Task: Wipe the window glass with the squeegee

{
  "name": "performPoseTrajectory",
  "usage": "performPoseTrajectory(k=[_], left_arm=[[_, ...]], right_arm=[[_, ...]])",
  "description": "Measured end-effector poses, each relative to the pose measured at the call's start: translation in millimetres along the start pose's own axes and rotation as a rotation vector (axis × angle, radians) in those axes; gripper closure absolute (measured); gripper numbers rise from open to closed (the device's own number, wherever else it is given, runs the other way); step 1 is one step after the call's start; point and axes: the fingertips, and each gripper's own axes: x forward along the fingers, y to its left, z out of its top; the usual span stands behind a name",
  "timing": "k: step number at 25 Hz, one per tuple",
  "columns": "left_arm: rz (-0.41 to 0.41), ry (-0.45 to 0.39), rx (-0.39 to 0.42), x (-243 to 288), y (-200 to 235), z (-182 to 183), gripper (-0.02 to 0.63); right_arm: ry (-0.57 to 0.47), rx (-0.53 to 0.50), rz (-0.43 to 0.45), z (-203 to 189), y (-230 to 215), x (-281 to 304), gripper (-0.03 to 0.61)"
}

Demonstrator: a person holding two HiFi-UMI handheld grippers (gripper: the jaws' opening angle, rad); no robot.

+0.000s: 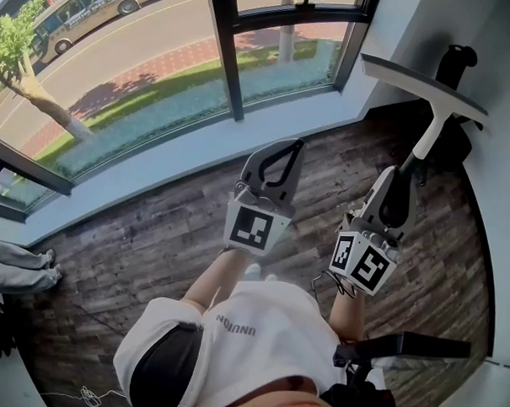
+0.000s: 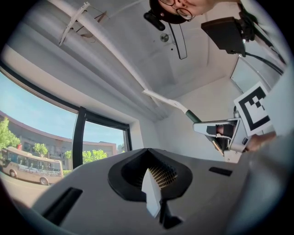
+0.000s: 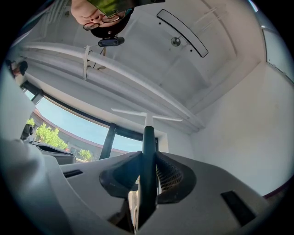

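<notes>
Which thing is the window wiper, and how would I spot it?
Start at the big window and follow it right to the pale wall in the corner. There the right gripper is shut on a squeegee: a dark grip, a white stem, and a long flat blade across the top like a T. Nothing else here has that shape.

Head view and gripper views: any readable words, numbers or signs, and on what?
"UNUUR", roughly, upside-down: small print on the white shirt; uncertain.
Left gripper, right gripper: square marker patterns only, no letters.
Bus outside: nothing readable.
</notes>
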Motion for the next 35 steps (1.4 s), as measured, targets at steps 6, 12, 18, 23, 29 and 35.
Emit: performPoseTrajectory(k=[6, 12, 18, 23, 29, 35], left_arm=[[0.021, 0.037, 0.01, 1, -4, -9, 0.62], [0.037, 0.029, -0.001, 23, 16, -25, 0.618], [0.033, 0.022, -0.004, 76, 49, -54, 0.618], [0.023, 0.018, 0.005, 135, 97, -74, 0.618], [0.04, 0.029, 0.014, 186, 154, -100, 0.618], [0.064, 0.055, 0.017, 220, 192, -127, 0.618]], right_arm=[[0.008, 0.015, 0.021, -9, -5, 8, 0.486], [0.009, 0.019, 0.035, -30, 3, 36, 0.486], [0.007, 0.016, 0.034, -64, 15, 94, 0.486], [0.003, 0.019, 0.032, -89, 32, 165, 0.486], [-0.005, 0.031, 0.038, -117, 56, 241, 0.486], [0.01, 0.041, 0.077, -147, 80, 298, 0.486]])
